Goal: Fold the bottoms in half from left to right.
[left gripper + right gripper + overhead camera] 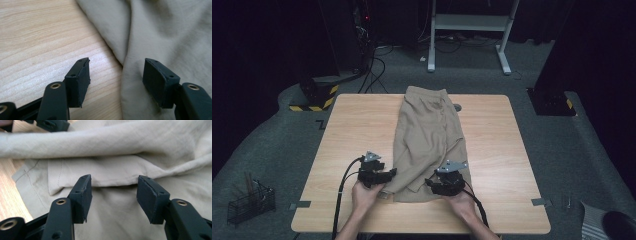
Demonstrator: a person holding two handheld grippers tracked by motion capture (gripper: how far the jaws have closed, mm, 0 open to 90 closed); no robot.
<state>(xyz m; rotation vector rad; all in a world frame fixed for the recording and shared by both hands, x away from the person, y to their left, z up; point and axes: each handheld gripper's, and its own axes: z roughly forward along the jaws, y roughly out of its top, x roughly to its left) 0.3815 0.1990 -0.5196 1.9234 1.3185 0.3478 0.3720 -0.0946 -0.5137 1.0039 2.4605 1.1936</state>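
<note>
Scene: wooden counter (352,130) in a dark room, person's forearms enter from the near edge.
Garment: folded beige shorts (429,140) lie lengthwise down mid-counter, waistband at far edge, hems at near edge.
Left hand-held gripper (388,176): at shorts' near-left hem; jaws apart, one pad over bare wood, the other over cloth, nothing pinched; cloth edge runs btwn them (117,82).
Right hand-held gripper (438,184): at near-right hem, over cloth; jaws spread wide, pads clear of fabric (112,202), a folded flap just ahead.
In the way: nothing btwn grippers & shorts.
Surroundings: wire basket (251,202) w/ sticks on floor, near left; white desk frame (472,30) beyond counter; black cables (374,70) across floor; yellow-black striped base (314,97) at far-left corner; tape tabs (539,202) on near edge.
</note>
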